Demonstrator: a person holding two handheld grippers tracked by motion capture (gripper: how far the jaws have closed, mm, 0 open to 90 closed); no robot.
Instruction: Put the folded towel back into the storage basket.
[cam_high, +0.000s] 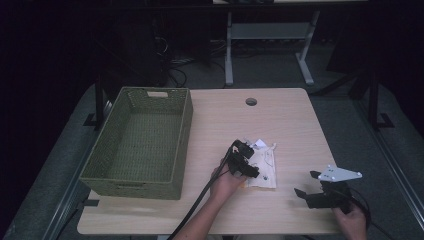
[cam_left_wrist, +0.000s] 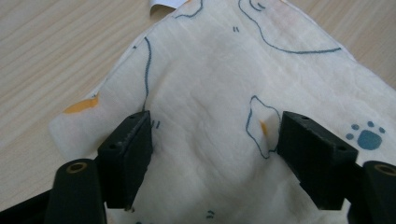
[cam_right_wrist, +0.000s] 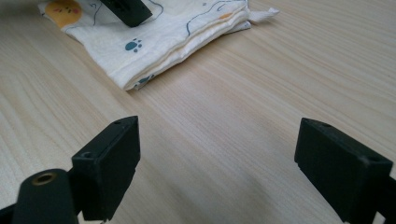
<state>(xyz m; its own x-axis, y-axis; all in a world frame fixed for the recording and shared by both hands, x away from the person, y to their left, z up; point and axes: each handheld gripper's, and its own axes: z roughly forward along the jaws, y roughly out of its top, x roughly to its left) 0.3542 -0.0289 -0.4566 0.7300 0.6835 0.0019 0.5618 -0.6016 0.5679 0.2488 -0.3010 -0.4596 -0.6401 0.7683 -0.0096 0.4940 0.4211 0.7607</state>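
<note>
- Left tongs (cam_left_wrist: 212, 154) stand with jaws apart, straddling a cream folded cloth printed with blue outlines, paw marks and orange patches (cam_left_wrist: 219, 79); the pads sit low over the fabric, but no pinch shows yet.
- Right tongs (cam_right_wrist: 217, 168) hang with jaws wide apart over bare wood, holding nothing, well apart from the cloth.
- That cloth lies flat on the light wooden surface (cam_high: 295, 120), right of centre, between the two hands in the high view.
- An olive-green woven rectangular basket (cam_high: 107, 165) stands at the surface's left side, with nothing visible inside.
- Judged from this, the step in hand is gripping the cloth: the left tongs should press down so both pads gather all the folded layers before closing, otherwise only the top layer may lift and the fold fall open.
</note>
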